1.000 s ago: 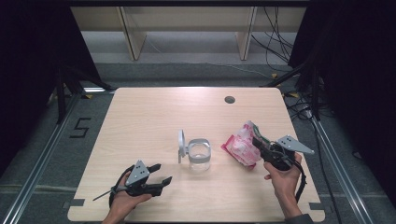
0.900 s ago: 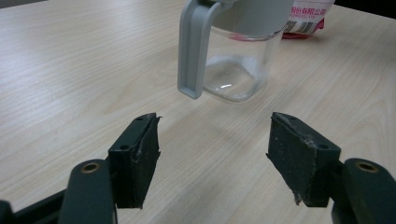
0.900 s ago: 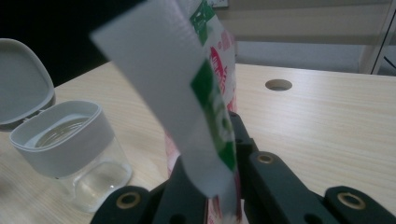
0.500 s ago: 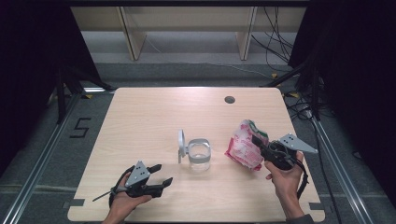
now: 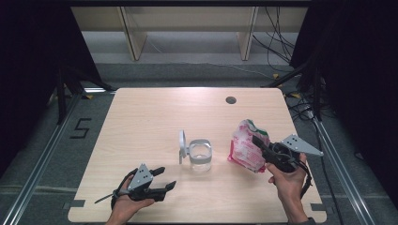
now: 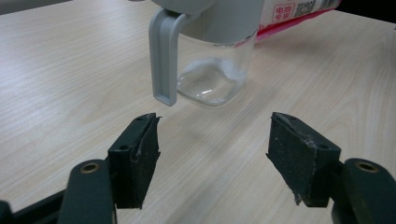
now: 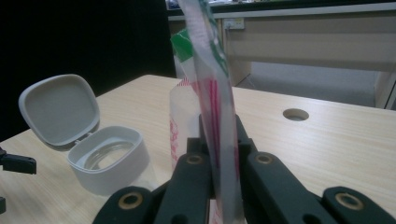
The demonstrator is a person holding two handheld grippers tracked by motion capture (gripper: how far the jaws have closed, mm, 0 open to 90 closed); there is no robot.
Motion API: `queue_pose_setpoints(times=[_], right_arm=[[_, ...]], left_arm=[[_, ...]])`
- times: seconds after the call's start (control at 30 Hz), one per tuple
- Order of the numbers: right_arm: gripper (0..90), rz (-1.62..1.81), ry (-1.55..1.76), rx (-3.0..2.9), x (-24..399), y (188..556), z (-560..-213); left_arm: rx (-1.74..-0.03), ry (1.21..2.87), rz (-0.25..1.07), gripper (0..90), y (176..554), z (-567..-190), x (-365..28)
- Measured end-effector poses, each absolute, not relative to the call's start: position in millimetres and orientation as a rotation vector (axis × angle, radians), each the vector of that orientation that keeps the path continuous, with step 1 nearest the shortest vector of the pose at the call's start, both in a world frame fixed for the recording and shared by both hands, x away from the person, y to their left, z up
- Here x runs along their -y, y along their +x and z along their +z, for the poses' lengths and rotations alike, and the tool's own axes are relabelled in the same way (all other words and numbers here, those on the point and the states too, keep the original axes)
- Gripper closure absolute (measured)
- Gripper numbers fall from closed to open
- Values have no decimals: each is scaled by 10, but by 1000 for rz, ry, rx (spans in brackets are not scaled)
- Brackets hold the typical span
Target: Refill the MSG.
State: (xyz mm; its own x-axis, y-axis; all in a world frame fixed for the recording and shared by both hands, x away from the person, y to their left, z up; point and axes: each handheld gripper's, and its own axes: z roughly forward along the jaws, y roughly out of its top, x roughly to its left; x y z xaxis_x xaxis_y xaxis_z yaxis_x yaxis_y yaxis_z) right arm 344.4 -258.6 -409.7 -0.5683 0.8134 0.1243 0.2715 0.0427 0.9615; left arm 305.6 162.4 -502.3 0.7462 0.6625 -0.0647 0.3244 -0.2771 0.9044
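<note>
A pink and white plastic bag (image 5: 246, 145) with a green top hangs above the table at the right, tilted, pinched in my right gripper (image 5: 259, 143). In the right gripper view the bag (image 7: 212, 98) stands edge-on between the shut jaws of my right gripper (image 7: 219, 161). A clear jar (image 5: 200, 156) with a grey collar and an open hinged lid (image 5: 181, 146) stands at the table's middle. My left gripper (image 5: 164, 178) rests low at the front left, open, with nothing between its pads. From the left gripper view the jar (image 6: 210, 70) is just ahead of my left gripper (image 6: 212, 140).
The wooden table (image 5: 155, 117) has a round cable hole (image 5: 230, 100) at the back right. Dark curtains flank both sides, and cables lie on the floor at the right.
My right gripper has lifted the bag a little and brought it more upright. The left gripper has stayed in place.
</note>
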Motion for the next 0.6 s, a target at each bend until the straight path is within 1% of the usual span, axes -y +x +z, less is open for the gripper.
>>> queue_pose_setpoints(times=[0.43, 0.6], right_arm=[[900, 1600, 1009, -1870, 2480, 3351, -3935], [899, 1643, 986, -1882, 2405, 3246, -3819]], left_arm=[[-722, 1892, 390, 331, 3022, -4979, -1505], [-702, 1907, 390, 331, 3017, -4969, -1403]])
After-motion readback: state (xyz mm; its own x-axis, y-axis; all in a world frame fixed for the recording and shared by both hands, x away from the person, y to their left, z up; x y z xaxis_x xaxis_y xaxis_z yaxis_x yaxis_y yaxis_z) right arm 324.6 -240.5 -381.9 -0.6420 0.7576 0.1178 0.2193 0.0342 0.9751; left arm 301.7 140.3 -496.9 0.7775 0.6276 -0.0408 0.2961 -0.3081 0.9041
